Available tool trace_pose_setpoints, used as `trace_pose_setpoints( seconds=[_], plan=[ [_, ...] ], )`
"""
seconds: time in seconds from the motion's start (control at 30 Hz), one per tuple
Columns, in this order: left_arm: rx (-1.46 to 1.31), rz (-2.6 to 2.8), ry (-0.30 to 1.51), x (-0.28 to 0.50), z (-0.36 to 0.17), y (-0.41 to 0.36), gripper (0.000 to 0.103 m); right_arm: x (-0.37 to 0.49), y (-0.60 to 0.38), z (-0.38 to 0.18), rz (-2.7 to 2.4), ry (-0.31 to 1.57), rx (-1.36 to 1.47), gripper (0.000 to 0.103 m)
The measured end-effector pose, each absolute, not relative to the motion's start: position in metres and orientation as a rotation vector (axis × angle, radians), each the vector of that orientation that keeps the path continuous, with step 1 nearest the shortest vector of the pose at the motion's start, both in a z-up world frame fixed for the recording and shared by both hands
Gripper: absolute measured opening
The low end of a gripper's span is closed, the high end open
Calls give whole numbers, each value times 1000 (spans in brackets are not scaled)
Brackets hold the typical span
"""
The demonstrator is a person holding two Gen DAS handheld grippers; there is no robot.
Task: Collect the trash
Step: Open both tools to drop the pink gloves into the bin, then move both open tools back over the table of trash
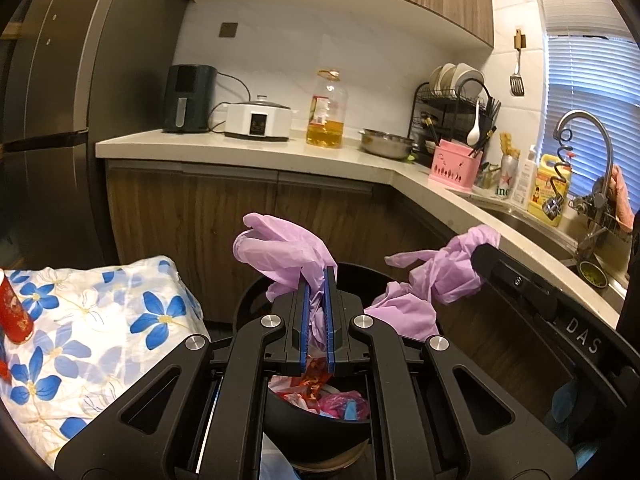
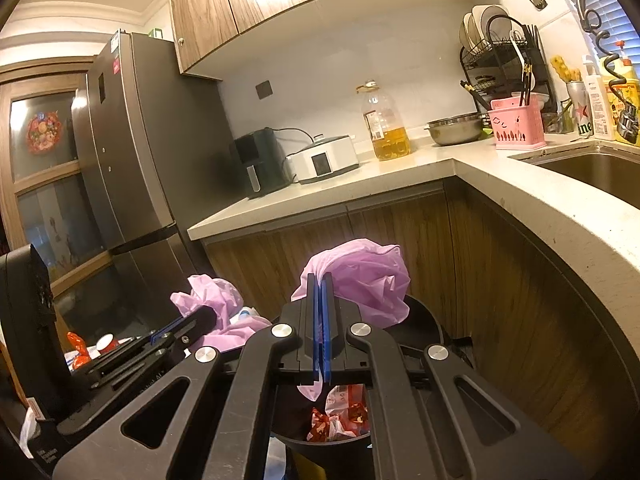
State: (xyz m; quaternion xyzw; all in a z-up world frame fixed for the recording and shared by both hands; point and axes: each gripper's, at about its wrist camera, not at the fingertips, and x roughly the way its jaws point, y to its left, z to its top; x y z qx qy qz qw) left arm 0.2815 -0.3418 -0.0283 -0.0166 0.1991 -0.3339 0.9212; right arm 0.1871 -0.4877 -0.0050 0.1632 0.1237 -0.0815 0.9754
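Kitchen counters (image 1: 248,148) wrap round the corner ahead of my left wrist camera, with a fridge (image 1: 52,100) on the left and a sink (image 1: 532,224) on the right. Below me sits the black trash bin (image 1: 316,428), with red and pink wrappers (image 1: 320,396) lying in it. My left gripper (image 1: 316,280) is clenched on the purple bin liner (image 1: 280,248); the blue pads pinch a bunched fold of the plastic, which puffs up above the fingertips and hangs down between them toward the bin. To the right I see my right gripper (image 1: 480,256) clamped on another handful of that liner, above the bin's far rim. A floral cloth (image 1: 100,328) lies at the left with a red can (image 1: 14,312) on it.

Same counter (image 2: 360,184) and fridge (image 2: 132,152) fill the right wrist view. My right gripper (image 2: 320,284) has its blue pads squeezed tight together on the bin liner (image 2: 368,276), which balloons just past the tips, a tail dangling below over the trash bin (image 2: 320,444). Red wrappers (image 2: 340,416) lie inside. At the left, my left gripper (image 2: 204,312) grips its own bunch of the purple liner.
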Motion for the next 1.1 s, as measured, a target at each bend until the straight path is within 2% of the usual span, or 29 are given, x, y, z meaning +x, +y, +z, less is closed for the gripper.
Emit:
trace_pose_setpoints(
  seconds=[0.4,0.47,0.53,0.6,0.7,0.77,0.9,1.0,1.1],
  plan=[
    [5,-723,424,284,-38,-353,7,196,-491,-8,-156,286,339,5],
    [10,-720,433,286,-39,-354,9,196,-492,-9,-158,288,344,18],
    [13,-726,448,288,-42,-355,11,196,-493,-10,-158,288,350,24],
    [22,-720,458,288,-45,-357,16,195,-494,-11,-161,290,354,25],
    [27,-711,463,288,-50,-355,32,191,-495,-11,-170,285,362,27],
    [22,-704,462,289,-50,-353,48,188,-496,-11,-177,280,370,30],
    [9,-689,457,287,-51,-348,60,182,-495,-11,-184,272,378,35],
    [-10,-662,450,284,-50,-340,73,178,-491,-10,-186,268,372,39],
    [-31,-624,449,280,-50,-327,81,173,-486,-10,-189,266,363,48]
  ],
)
